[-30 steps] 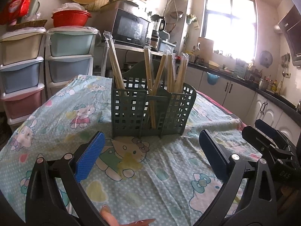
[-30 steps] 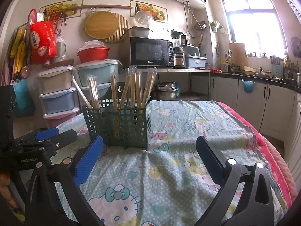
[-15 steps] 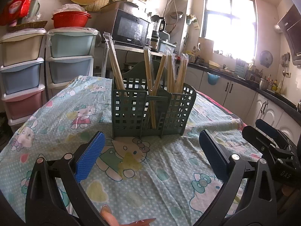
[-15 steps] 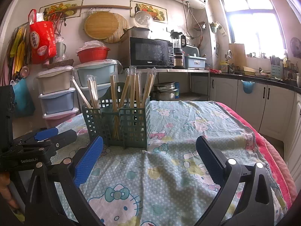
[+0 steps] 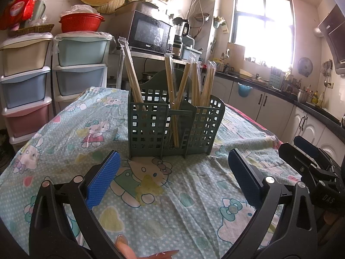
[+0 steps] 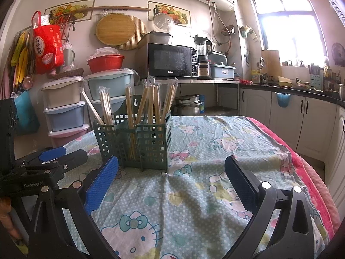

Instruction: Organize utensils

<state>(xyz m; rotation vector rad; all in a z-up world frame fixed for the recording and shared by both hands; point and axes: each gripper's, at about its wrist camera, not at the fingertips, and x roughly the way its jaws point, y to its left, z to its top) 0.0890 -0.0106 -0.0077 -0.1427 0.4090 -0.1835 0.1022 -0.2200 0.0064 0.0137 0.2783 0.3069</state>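
Observation:
A dark green slotted utensil caddy (image 5: 174, 127) stands upright on the patterned tablecloth (image 5: 151, 194), with several plastic-wrapped chopstick pairs (image 5: 132, 79) leaning in its compartments. My left gripper (image 5: 174, 181) is open a short way in front of it, nothing between its blue pads. In the right wrist view the caddy (image 6: 133, 142) sits ahead to the left with its chopsticks (image 6: 151, 103). My right gripper (image 6: 172, 183) is open and holds nothing. The left gripper's body (image 6: 43, 164) shows at the left edge there.
Stacked plastic drawers (image 5: 28, 82) and a red basin (image 5: 80, 22) stand beyond the table's far left. A microwave (image 5: 151, 33) sits behind the caddy. White cabinets with a dark counter (image 5: 280, 108) run along the right. A red blanket edge (image 6: 301, 164) marks the table's right side.

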